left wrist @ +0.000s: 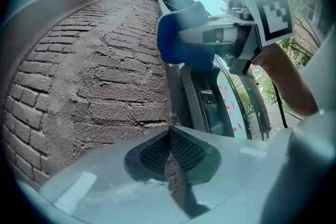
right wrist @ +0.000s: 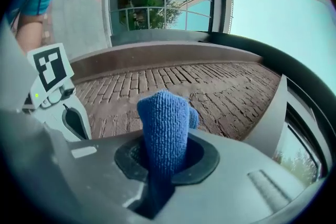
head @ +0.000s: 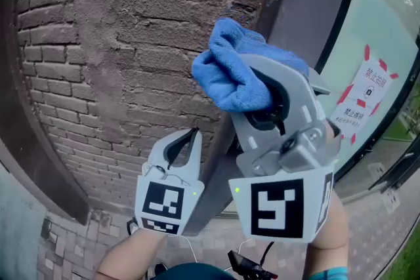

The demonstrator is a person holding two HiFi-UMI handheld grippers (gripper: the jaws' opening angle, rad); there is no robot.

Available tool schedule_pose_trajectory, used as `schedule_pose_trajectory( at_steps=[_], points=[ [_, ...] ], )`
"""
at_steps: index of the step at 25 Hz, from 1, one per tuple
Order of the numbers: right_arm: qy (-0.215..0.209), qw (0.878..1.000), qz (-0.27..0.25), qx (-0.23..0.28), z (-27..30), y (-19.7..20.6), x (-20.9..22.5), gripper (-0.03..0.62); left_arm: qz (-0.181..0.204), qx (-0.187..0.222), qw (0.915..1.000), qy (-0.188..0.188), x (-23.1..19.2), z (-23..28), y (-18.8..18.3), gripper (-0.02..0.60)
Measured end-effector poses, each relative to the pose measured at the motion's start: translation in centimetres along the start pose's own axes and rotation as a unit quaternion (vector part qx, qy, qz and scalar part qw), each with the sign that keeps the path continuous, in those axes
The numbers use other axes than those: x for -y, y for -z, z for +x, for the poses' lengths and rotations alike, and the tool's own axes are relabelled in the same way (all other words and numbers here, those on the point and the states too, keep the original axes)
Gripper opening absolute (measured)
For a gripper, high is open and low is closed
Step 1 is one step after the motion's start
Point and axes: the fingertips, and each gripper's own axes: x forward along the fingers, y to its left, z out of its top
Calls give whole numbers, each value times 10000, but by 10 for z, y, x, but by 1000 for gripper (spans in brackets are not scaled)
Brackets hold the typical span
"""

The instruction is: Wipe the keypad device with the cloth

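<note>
Cloth [head: 226, 75]: 1, in right hand-held gripper [head: 264, 90]

Wall: rough brown brick wall [head: 98, 42] is seen, 9–12 o'clock | Frame: dark grey upright [head: 303, 3] is set at 1 o'clock | Glazing: glass pane [head: 387, 16] bearing red-and-white notice [head: 366, 94], 3 o'clock | Ground: seemingly brick paving [head: 65, 242], 7 o'clock | Light: daylight
</note>
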Motion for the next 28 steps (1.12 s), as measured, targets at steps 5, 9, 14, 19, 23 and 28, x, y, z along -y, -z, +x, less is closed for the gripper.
schedule_pose_trajectory(
  at_steps=[5,9,14,19,23,28],
  points=[
    [-556,9963,406,-519,6,42,-58,44,-104,-251,9996,49,3,-2,28,-8],
    [-1285,9791,1321,-860,3,86,-114,45,-55,-385,9992,97,11,-2,39,-6],
    [-1837,9584,1948,-992,-12,107,-175,44,-27,-722,9972,169,20,-3,65,-6],
    [-1491,9632,2162,-571,-20,92,-135,44,43,-586,9983,19,13,-7,55,-6],
    [-276,9780,2063,132,-29,68,-37,46,344,-151,9993,-27,12,-1,4,-6],
    [362,9656,2575,-95,-32,90,-2,46,558,229,9982,-25,14,11,-40,-6]
  ],
)
